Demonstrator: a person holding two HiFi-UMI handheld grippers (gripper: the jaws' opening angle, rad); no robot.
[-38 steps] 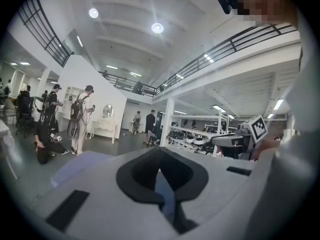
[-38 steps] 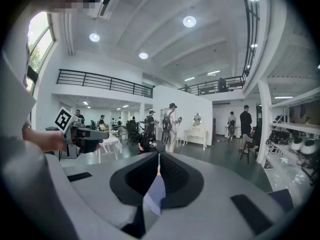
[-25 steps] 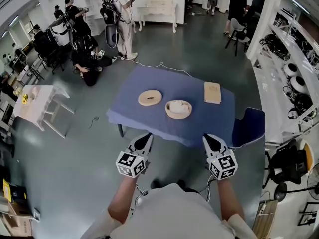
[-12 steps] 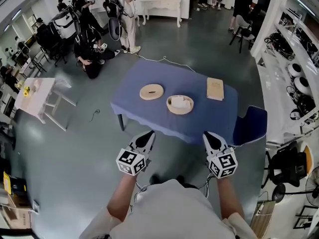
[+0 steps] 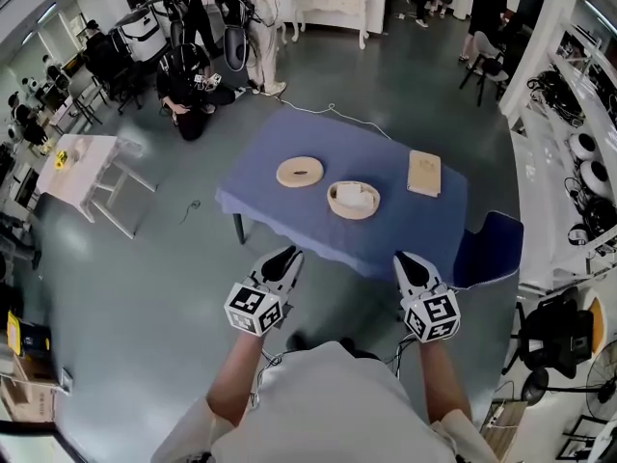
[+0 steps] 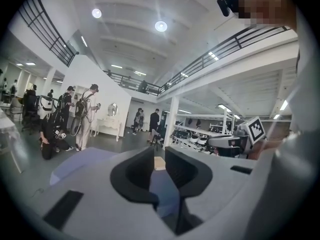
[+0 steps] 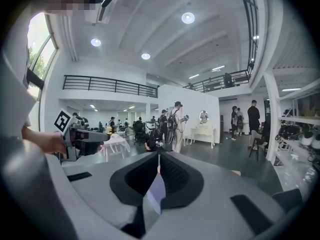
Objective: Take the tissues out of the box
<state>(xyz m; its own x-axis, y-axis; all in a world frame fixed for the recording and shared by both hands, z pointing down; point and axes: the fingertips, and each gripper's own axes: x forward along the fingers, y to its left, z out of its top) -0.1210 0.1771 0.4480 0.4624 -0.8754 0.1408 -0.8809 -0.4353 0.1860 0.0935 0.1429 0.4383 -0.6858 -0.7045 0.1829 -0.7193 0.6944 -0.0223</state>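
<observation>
A round wooden box (image 5: 354,200) with white tissues in it sits on the blue table (image 5: 289,210), with its round lid (image 5: 300,171) to the left and a flat wooden rectangle (image 5: 424,173) to the right. Both grippers hang short of the table's near edge, over the floor. My left gripper (image 5: 282,261) is open; its jaws have just been opening and nothing is between them (image 6: 159,156). My right gripper (image 5: 410,264) is shut and empty, its jaws meeting in a thin line (image 7: 158,159).
A blue chair (image 5: 492,249) stands at the table's right corner. Several people with gear (image 5: 193,75) are at the back left, near a white side table (image 5: 82,167). Shelves with equipment (image 5: 583,162) line the right wall. A cable (image 5: 318,114) trails across the floor behind the table.
The head view has shifted, so the table and its things sit slightly lower and to the right. The left jaws now stand apart. Both hands stay where they were.
</observation>
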